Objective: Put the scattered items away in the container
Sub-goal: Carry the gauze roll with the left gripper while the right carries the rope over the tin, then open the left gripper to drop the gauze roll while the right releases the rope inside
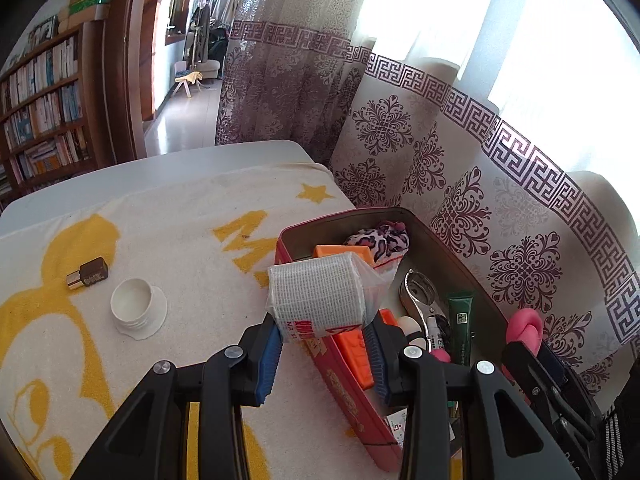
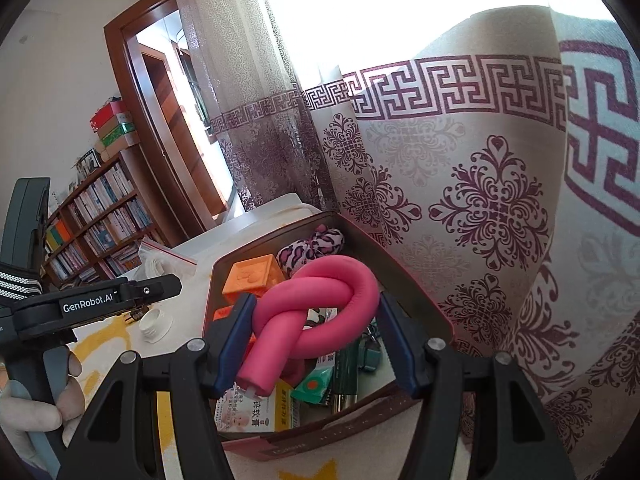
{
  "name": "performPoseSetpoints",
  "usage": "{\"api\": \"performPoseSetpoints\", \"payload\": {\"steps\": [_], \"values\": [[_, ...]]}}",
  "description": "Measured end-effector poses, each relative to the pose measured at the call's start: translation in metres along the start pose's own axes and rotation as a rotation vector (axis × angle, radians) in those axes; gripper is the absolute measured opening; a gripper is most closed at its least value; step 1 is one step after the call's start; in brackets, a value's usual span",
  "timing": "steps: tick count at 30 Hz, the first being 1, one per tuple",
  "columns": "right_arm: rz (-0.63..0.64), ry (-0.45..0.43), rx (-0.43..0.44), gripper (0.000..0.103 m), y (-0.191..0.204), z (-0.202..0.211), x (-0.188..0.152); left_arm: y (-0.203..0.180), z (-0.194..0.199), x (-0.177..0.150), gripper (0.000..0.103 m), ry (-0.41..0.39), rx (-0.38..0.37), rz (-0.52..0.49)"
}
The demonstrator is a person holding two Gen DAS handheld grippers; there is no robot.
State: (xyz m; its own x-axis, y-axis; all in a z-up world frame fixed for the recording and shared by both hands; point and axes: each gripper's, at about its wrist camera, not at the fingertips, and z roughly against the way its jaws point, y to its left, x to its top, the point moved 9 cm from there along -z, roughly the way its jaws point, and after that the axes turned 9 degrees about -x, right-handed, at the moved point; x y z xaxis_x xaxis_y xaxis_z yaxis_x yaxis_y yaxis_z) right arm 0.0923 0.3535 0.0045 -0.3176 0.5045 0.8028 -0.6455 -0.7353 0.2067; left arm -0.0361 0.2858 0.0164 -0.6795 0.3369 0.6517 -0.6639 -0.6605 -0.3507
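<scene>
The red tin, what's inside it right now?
Inside the red tin show an orange block, a leopard-print cloth, a metal tool, a green tube and medicine boxes. The held pink foam knot and gauze roll cover the rest.

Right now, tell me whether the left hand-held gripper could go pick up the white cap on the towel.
Probably not yet. The left hand-held gripper is shut on a bandage roll, so it has no free grip. The path to the white cap looks free; only a small brown bottle lies beside it.
</scene>
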Motion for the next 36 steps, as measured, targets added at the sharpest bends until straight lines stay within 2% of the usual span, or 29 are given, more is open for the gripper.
{"api": "performPoseSetpoints", "payload": {"steps": [6, 7, 8, 10, 12, 22, 36], "values": [[-0.008, 0.015, -0.017, 0.066, -0.01, -0.008, -0.001, -0.038, -0.018, 0.015, 0.042, 0.018, -0.065, -0.052], [-0.008, 0.02, -0.018, 0.067, -0.011, -0.01, -0.001, -0.042, -0.022, 0.016, 0.048, 0.03, -0.083, -0.047], [-0.011, 0.023, -0.02, 0.067, -0.012, -0.012, -0.002, -0.045, -0.025, 0.016, 0.06, 0.041, -0.101, -0.038], [-0.019, 0.028, -0.025, 0.076, -0.014, -0.014, -0.003, -0.046, -0.027, 0.015, 0.068, 0.036, -0.115, -0.026], [-0.028, 0.03, -0.029, 0.08, -0.016, -0.016, -0.004, -0.041, -0.026, 0.014, 0.068, 0.029, -0.097, -0.031], [-0.041, 0.037, -0.038, 0.08, -0.012, -0.018, -0.008, 0.016, -0.015, 0.002, 0.068, 0.029, -0.019, 0.06], [-0.002, 0.031, 0.008, 0.081, 0.031, -0.006, -0.014, 0.096, 0.022, -0.018, 0.068, 0.009, 0.073, 0.175]]}}
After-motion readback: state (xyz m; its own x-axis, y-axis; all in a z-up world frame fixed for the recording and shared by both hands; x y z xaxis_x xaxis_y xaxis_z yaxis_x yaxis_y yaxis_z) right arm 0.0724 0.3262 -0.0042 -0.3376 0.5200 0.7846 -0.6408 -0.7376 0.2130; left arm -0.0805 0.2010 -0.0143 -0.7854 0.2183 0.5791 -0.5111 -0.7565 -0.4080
